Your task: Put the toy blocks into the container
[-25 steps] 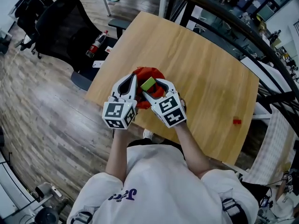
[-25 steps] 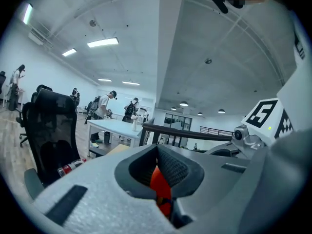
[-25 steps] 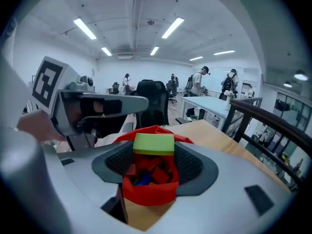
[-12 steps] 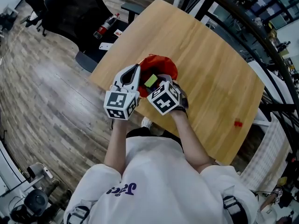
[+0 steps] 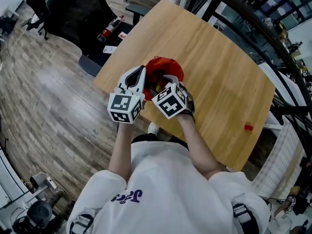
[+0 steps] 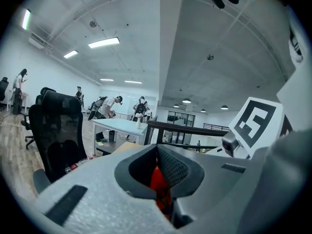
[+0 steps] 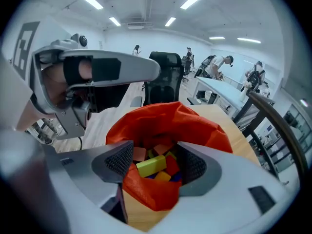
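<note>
Wood-plank floor (image 5: 44, 106) — black office chair (image 5: 73, 13), ceiling striplights (image 6: 104, 43).

Seen from above, the left gripper (image 5: 140, 74) and right gripper (image 5: 163, 83) cover the near half of the red bag (image 5: 168, 67), and what lies inside cannot be made out there. The left gripper is clamped on a fold of that bag. Only a sliver of red shows between its jaws, the rest behind its own body. In the right gripper view a yellow-green block (image 7: 151, 165) overlies other blocks, of which only corners show. A small red thing (image 5: 248, 127) near the table's (image 5: 214, 57) right edge is too small to tell. The table's near edge lies behind the person's arms (image 5: 195, 145).
</note>
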### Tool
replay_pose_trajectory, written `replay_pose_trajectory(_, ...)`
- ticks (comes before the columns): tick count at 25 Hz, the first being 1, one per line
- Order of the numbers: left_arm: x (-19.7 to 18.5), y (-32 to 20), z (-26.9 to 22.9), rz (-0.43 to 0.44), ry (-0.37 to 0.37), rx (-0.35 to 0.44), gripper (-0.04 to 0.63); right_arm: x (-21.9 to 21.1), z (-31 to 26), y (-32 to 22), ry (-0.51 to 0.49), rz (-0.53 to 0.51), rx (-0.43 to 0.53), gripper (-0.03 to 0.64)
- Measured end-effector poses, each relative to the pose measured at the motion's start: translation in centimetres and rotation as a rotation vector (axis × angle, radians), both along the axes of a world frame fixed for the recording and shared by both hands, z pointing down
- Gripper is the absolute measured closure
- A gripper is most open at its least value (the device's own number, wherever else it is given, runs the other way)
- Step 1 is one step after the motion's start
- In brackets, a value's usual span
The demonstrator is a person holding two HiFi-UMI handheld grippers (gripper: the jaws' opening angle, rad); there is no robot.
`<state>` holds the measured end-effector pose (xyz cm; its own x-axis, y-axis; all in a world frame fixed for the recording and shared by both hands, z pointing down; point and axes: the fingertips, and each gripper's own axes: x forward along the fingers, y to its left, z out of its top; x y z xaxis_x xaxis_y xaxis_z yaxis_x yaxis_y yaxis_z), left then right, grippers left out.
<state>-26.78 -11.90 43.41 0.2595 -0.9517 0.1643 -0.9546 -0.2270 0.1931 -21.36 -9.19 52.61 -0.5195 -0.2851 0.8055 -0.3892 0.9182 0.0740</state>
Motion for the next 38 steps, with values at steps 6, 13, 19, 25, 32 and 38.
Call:
replay_pose_trajectory(6, 3.3, -1.0, -1.2, 0.074, -0.021, 0.017, 0.581, 2.8, -2.7, -1.4, -0.119, 0.114, 0.05, 0.351)
replay_pose_trajectory(13, 9.8, -1.8, -1.5, 0.21, -0.022, 0.034, 0.581, 10.0, -5.4, -3.1, -0.24, 0.318, 0.175, 0.351)
replay_pose_trajectory(19, 17.7, -2.4, -2.3, 0.379, -0.004, 0.069, 0.581, 18.5, -8.4, -3.3, -0.351, 0.56, 0.324, 0.351)
replay_pose_trajectory(25, 28.4, -2.3, -2.9, 0.57, -0.009, 0.092, 0.581, 31.0, -11.2, -2.2, -0.427, 0.863, 0.505, 0.351)
replay_pose_trajectory(32, 40.8, -0.2, -2.4, 0.822, -0.045, 0.111, 0.581, 44.1, -10.9, 1.9, -0.407, 1.164, 0.592, 0.351)
replay_pose_trajectory(38, 50.3, 3.2, 1.3, 1.038, 0.008, 0.031, 0.581, 52.7, -7.2, 6.3, -0.318, 1.325, 0.551, 0.353)
